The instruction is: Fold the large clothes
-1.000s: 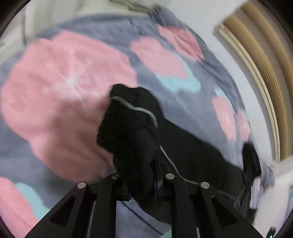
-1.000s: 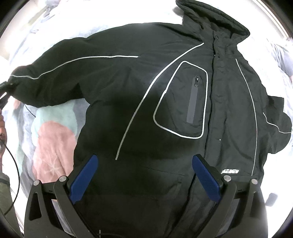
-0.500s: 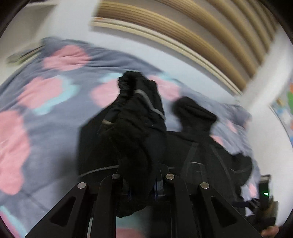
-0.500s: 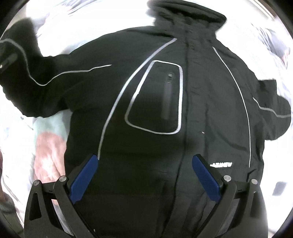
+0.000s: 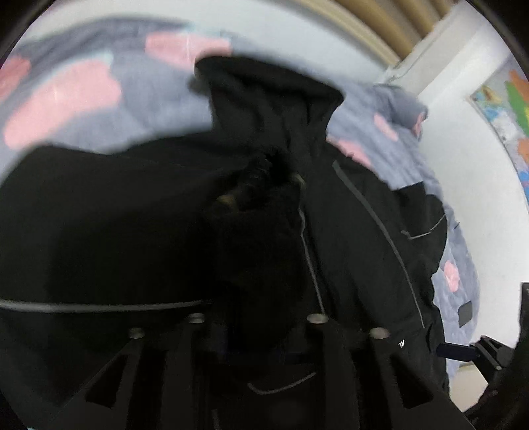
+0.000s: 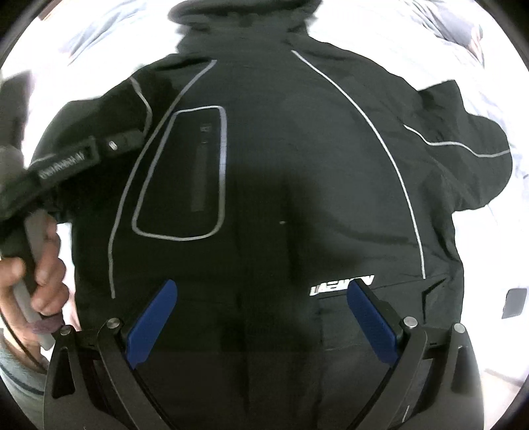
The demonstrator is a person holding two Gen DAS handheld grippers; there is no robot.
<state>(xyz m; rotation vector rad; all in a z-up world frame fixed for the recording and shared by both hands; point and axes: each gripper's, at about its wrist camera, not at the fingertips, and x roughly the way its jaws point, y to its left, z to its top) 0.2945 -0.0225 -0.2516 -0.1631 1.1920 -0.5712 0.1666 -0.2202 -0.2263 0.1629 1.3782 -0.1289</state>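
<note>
A black jacket [image 6: 297, 165] with grey piping lies front up on a flowered bedspread [image 5: 82, 99], its hood [image 5: 271, 99] at the far end. My left gripper [image 5: 256, 330] hovers over the chest with the bunched sleeve [image 5: 258, 231] between its jaws, which are opening; the pads are lost in the dark. In the right wrist view the left gripper [image 6: 82, 155] comes in from the left, held by a hand [image 6: 36, 274]. My right gripper [image 6: 261, 287] is open and wide above the lower front, with nothing between its blue pads [image 6: 152, 317]. The other sleeve [image 6: 463, 158] lies out to the right.
A wooden slatted headboard [image 5: 380, 20] and a white wall with a colourful poster [image 5: 509, 109] stand beyond the bed. A small dark flat object [image 6: 514, 302] lies on the bedspread to the right of the jacket's hem.
My left gripper has swung the sleeve from over the bedspread across onto the jacket's chest, and its jaws have widened. My right gripper has slid to the right over the jacket and is still open.
</note>
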